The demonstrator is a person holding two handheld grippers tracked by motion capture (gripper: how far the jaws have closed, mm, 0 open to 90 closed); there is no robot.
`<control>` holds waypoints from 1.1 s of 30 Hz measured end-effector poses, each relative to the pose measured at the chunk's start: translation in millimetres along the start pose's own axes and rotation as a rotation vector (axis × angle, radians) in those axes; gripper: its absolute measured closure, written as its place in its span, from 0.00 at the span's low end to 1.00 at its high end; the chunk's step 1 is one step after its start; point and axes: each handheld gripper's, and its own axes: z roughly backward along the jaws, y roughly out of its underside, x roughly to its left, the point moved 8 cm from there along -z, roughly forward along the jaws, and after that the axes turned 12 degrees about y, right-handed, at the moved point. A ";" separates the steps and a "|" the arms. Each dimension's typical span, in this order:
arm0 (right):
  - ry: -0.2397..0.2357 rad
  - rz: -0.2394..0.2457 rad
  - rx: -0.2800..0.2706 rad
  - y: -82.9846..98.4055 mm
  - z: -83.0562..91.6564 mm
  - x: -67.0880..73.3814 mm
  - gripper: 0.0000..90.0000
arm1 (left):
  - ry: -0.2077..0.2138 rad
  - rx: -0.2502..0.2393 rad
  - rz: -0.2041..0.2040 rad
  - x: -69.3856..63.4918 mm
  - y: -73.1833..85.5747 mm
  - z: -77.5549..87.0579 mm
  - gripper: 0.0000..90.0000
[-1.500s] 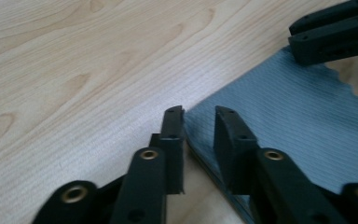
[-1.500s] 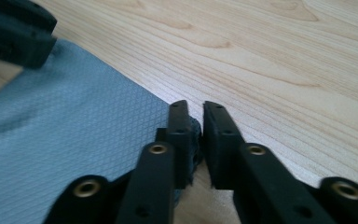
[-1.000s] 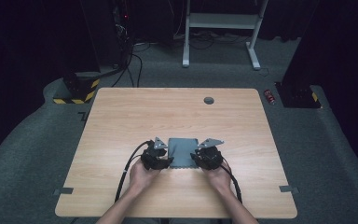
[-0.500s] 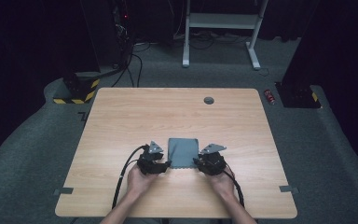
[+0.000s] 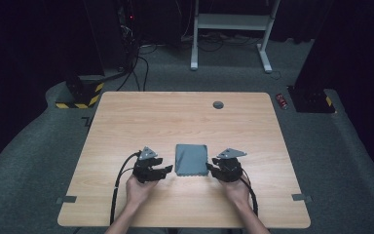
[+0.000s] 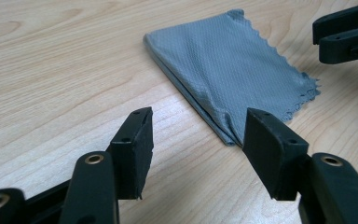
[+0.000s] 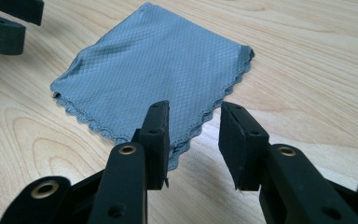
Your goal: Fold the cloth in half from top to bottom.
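Grippers left (image 5: 168, 169) and right (image 5: 208, 167) have let go — jaws parted, drawn back off folded cloth (image 5: 192, 159).

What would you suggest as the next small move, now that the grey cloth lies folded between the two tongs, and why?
Probably draw both hands back a little. The folded grey cloth lies flat on the table. The left tongs and right tongs have just been opening, nothing pinched between their pads, so the fold looks finished and released.

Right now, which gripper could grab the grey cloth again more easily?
Probably the right gripper: its open jaws sit at the near corner of the grey cloth. The left gripper has open jaws too, with mostly bare table between them.
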 end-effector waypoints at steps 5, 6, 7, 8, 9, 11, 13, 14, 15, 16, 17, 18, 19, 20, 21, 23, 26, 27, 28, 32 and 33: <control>0.002 -0.020 -0.015 -0.5 5.5 -5.1 0.69 | -0.012 -0.012 0.000 2.2 0.5 6.1 0.47; 0.002 -0.023 -0.017 -0.7 6.4 -5.9 0.69 | -0.012 -0.016 0.001 2.8 0.6 7.6 0.47; 0.002 -0.026 -0.018 -0.8 7.2 -6.5 0.69 | -0.011 -0.023 0.007 3.1 0.7 8.7 0.47; 0.002 -0.033 -0.017 -0.6 9.2 -7.4 0.68 | -0.008 -0.028 0.012 3.8 1.0 10.8 0.46; 0.002 -0.033 -0.017 -0.6 9.2 -7.4 0.68 | -0.008 -0.028 0.012 3.8 1.0 10.8 0.46; 0.006 -0.038 -0.023 -0.5 11.3 -9.4 0.67 | -0.011 -0.037 0.016 4.9 1.1 12.6 0.46; 0.007 -0.045 -0.031 -0.6 13.1 -11.8 0.67 | -0.015 -0.045 0.018 6.7 0.7 15.2 0.46; 0.007 -0.048 -0.034 -0.6 13.7 -12.8 0.67 | -0.016 -0.050 0.020 7.5 0.5 17.0 0.46; 0.006 -0.055 -0.033 -0.2 14.7 -14.0 0.67 | -0.012 -0.060 0.029 7.6 0.3 18.6 0.46; 0.007 -0.055 -0.035 0.0 15.4 -15.6 0.66 | -0.012 -0.064 0.031 7.9 0.3 20.3 0.46; 0.007 -0.057 -0.036 0.2 16.3 -16.9 0.66 | -0.013 -0.066 0.030 8.0 0.2 21.8 0.45; 0.010 -0.069 -0.037 1.1 18.6 -19.0 0.66 | -0.015 -0.070 0.028 8.1 0.1 23.1 0.45; 0.010 -0.069 -0.037 1.1 18.6 -19.0 0.66 | -0.019 -0.072 0.027 8.4 0.2 24.6 0.45; 0.011 -0.078 -0.039 2.3 20.6 -21.4 0.65 | -0.019 -0.076 0.026 8.7 0.1 25.8 0.45; 0.011 -0.078 -0.039 2.3 20.6 -21.4 0.65 | -0.022 -0.078 0.025 9.2 0.2 27.1 0.45; 0.014 -0.085 -0.044 3.4 22.3 -23.9 0.65 | -0.029 -0.082 0.029 10.2 1.2 28.9 0.45; 0.018 -0.103 -0.048 6.0 26.0 -29.1 0.65 | -0.036 -0.080 0.037 13.0 4.8 31.7 0.44; 0.018 -0.103 -0.048 6.0 26.0 -29.1 0.65 | -0.036 -0.080 0.037 13.0 4.8 31.7 0.44; 0.020 -0.106 -0.049 7.0 27.2 -30.2 0.65 | -0.037 -0.085 0.044 13.5 5.8 32.7 0.44; 0.031 -0.121 -0.052 12.2 32.6 -37.1 0.64 | -0.048 -0.098 0.056 17.2 8.4 38.3 0.44; 0.031 -0.121 -0.052 12.2 32.6 -37.1 0.64 | -0.049 -0.101 0.059 18.4 9.3 39.9 0.44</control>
